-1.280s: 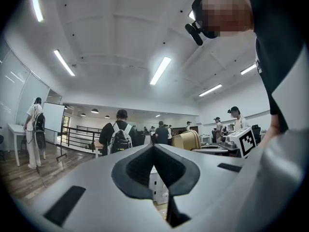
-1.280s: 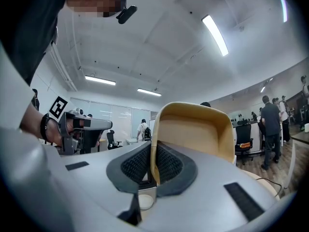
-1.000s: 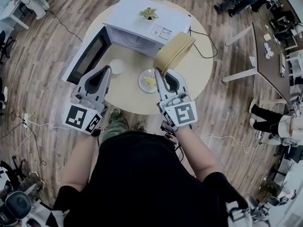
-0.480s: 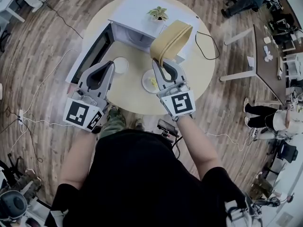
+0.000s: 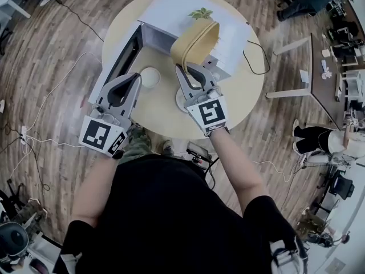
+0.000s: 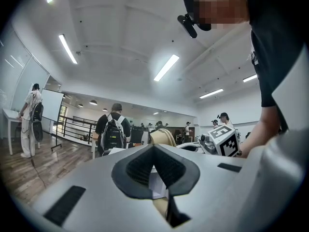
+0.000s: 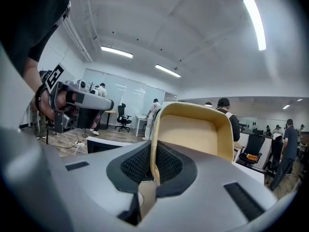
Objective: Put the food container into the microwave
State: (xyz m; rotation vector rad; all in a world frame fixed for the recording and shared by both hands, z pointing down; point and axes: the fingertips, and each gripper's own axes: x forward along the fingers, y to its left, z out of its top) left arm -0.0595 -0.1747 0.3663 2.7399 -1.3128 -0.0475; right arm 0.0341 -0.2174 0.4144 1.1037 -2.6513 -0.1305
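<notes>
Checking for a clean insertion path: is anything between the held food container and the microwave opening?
Nothing visible does. The microwave has its door open at left; the food container, clamped by the right gripper, hangs at the opening. The white dish lies on the table, aside.

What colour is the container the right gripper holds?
The container is pale yellow; the right gripper view shows it best.

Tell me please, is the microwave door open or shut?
Open: the microwave door is swung out to the left, away from the body, leaving the front cavity uncovered.
</notes>
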